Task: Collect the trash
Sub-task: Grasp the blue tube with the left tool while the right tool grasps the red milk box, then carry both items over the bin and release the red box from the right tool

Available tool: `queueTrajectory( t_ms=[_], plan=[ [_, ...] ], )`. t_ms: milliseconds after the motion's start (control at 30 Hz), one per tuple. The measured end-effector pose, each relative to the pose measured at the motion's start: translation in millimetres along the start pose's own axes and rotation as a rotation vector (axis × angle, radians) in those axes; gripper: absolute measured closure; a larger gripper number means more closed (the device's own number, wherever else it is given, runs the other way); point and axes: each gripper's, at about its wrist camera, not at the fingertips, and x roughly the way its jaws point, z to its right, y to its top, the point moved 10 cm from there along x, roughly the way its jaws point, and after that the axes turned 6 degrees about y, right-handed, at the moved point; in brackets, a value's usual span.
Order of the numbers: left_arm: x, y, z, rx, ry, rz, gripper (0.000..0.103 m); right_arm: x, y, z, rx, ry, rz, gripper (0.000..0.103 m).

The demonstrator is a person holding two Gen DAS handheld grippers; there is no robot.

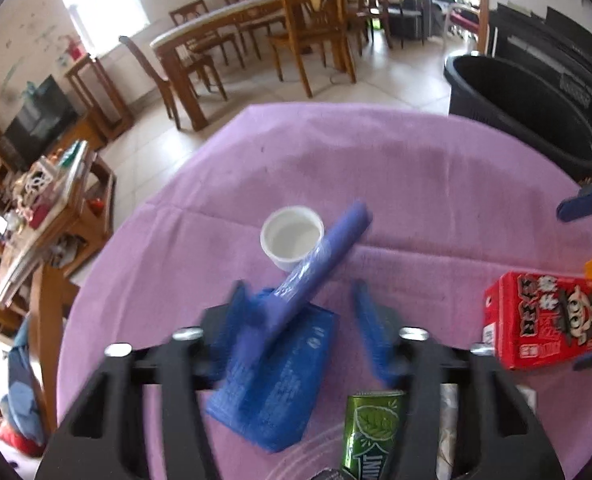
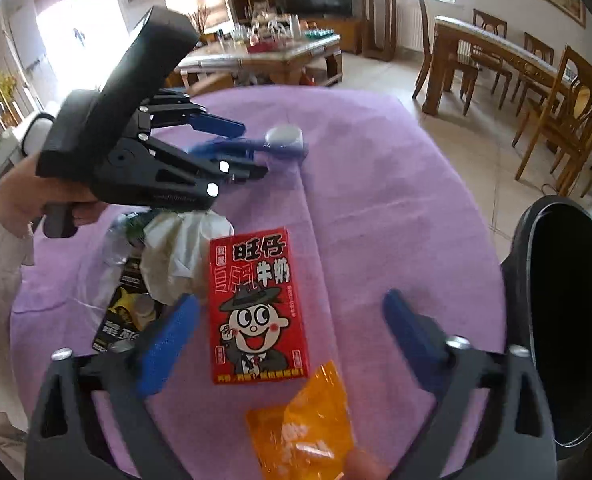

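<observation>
Two views, catalogued in turn.

Left wrist view
- Left gripper (image 1: 308, 320): fingers spread wide; whether they grip anything cannot be told through the blur.
- Blue packet (image 1: 274, 376): between the fingers, over the purple cloth (image 1: 416, 184), its long flap slanting up toward the far right.
- White cup (image 1: 292, 236): upright on the cloth, just beyond the packet's flap.
- Green can (image 1: 372, 432): lying near the bottom edge, beside the right finger's mount.
- Red milk carton (image 1: 540, 320): on the cloth, off to the right.
- Black bin (image 1: 536, 112): past the cloth's far right edge.

Right wrist view
- Right gripper (image 2: 292, 328): fingers wide apart, holding nothing.
- Red milk carton (image 2: 256, 308): flat on the purple cloth (image 2: 376, 200), between the fingers, nearer the left one.
- Orange wrapper (image 2: 304, 424): just below the carton, touching its corner.
- Crumpled tissue (image 2: 176, 252): left of the carton, by a black packet (image 2: 128, 312).
- Left gripper (image 2: 232, 148): held above the cloth's far left, blue packet (image 2: 232, 146) at its tips.
- Black bin (image 2: 568, 320): at the right edge.
</observation>
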Motion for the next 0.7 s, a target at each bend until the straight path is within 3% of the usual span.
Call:
queueTrajectory(
  t_ms=[167, 200, 300, 367, 533, 700],
  plan=[
    [-4.4, 0.9, -4.7, -0.088, -0.031, 0.021, 0.072, 14.6, 3.6, -3.9, -0.026, 0.013, -0.031, 0.051],
    [-7.8, 1.7, -5.5, -0.109, -0.035, 0.028, 0.079, 15.8, 3.5, -5.7, -0.036, 0.007, -0.033, 0.052],
    [-14.3, 2.0, -7.8, -0.148, -0.012, 0.042, 0.086, 14.5, 5.2, -5.8, -0.039, 0.003, -0.008, 0.052],
    [-17.0, 2.9, -10.2, -0.181, -0.010, 0.060, 0.100, 7.6, 7.3, -7.0, -0.014, 0.031, 0.033, 0.053],
    [-39.4, 2.3, -25.2, -0.339, -0.021, 0.135, 0.100, -30.3, 26.0, -8.9, 0.067, 0.137, 0.199, 0.053],
    [-90.4, 10.0, -25.3, -0.451, -0.057, 0.266, 0.100, -64.9, 37.1, 3.0, 0.124, 0.166, 0.348, 0.052]
  ],
)
